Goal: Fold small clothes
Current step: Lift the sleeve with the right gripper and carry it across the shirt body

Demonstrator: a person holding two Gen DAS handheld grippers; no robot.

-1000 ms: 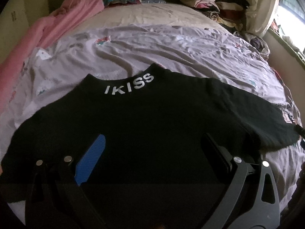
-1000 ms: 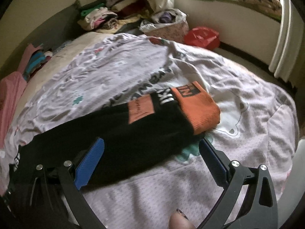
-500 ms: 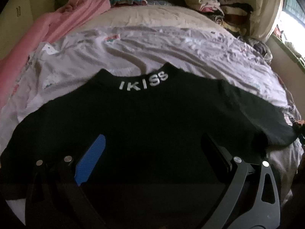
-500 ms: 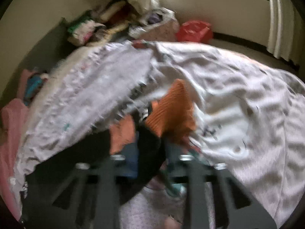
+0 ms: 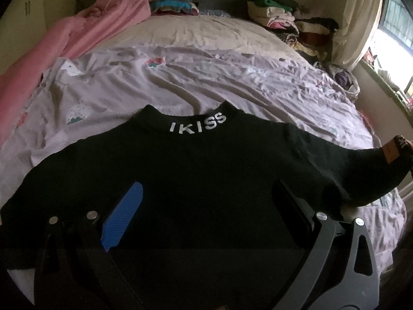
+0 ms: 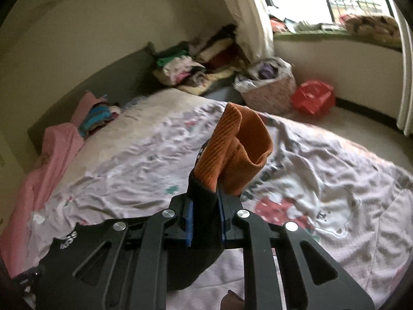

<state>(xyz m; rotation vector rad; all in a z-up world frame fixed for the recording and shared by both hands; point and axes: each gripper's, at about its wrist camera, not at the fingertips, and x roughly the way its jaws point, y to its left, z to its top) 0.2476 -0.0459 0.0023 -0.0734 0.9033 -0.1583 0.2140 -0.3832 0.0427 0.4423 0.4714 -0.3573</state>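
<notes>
Over the bed, from the left wrist view: black top (image 5: 206, 180) spread flat on the pale printed sheet (image 5: 232, 82), collar with white "IKISS" lettering (image 5: 197, 124) pointing away. Left gripper (image 5: 206, 206) hovering low above the body of the garment, jaws spread wide, nothing between them; probably poised to pin or steady the cloth while the other side does the fold. Right sleeve (image 5: 387, 170) lifted off the sheet at the frame's edge, its orange band just showing. Left sleeve cut off at the picture's border; hem hidden beneath the gripper body. Whether the fingertips touch the fabric: cannot tell.

From the right wrist view: right gripper (image 6: 205, 222) pressed together on the black part of the sleeve (image 6: 204, 206), orange ribbed cuff (image 6: 237, 155) standing up past the fingertips. Held high, likely so the sleeve can be carried inward across the chest. Background slightly blurred. Only a corner of the collar lettering visible at lower left; rest of the top hidden below the gripper.
</notes>
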